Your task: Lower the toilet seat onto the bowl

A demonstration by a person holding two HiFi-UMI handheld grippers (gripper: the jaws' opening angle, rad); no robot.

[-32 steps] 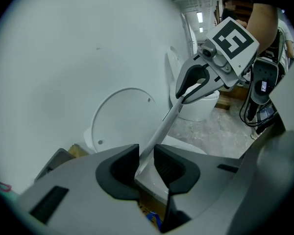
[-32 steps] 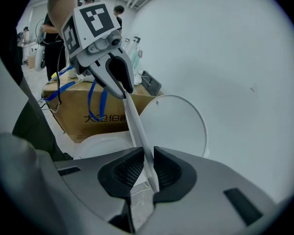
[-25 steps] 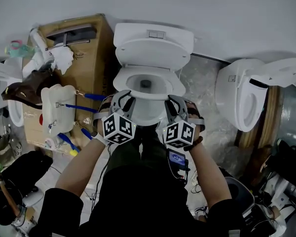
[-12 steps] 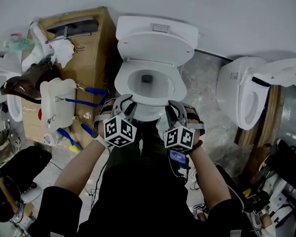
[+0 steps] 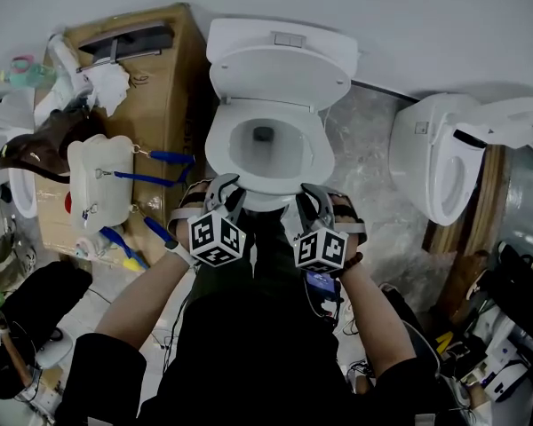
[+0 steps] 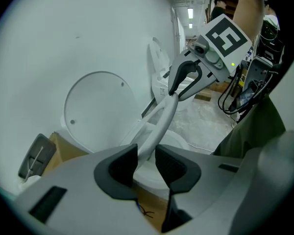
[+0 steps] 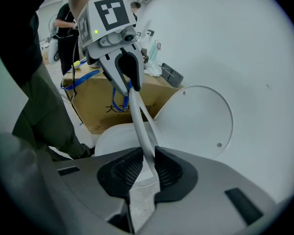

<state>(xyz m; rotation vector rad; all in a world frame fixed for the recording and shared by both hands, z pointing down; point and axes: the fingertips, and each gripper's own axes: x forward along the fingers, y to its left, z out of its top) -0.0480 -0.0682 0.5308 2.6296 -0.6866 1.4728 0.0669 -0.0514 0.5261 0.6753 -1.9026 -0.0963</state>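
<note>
The toilet seat (image 5: 315, 162) lies directly in front of the person, with its long axis going away from them toward the hinge under the raised lid (image 5: 280, 78). Its front rim runs from left to right between the 2 grippers. The left gripper (image 5: 220, 185) is at the front rim a little left of the middle, and the right gripper (image 5: 313, 192) is a little right of it, so neither hand is nearer than the other. In the left gripper view the jaws stand half apart. The thin rim (image 6: 159, 126) passes between them with some free space at one pad, so this side does not clamp it. In the right gripper view the jaws are opening, while the rim (image 7: 142, 126) is between the pads and close against them. From above, the seat seems to lie flat over the bowl (image 5: 265, 204), but I cannot decide if it rests fully on it. In my judgement, any travel that remains is straight down, and after it both grippers must pull back toward the person, along the seat's long axis.
</note>
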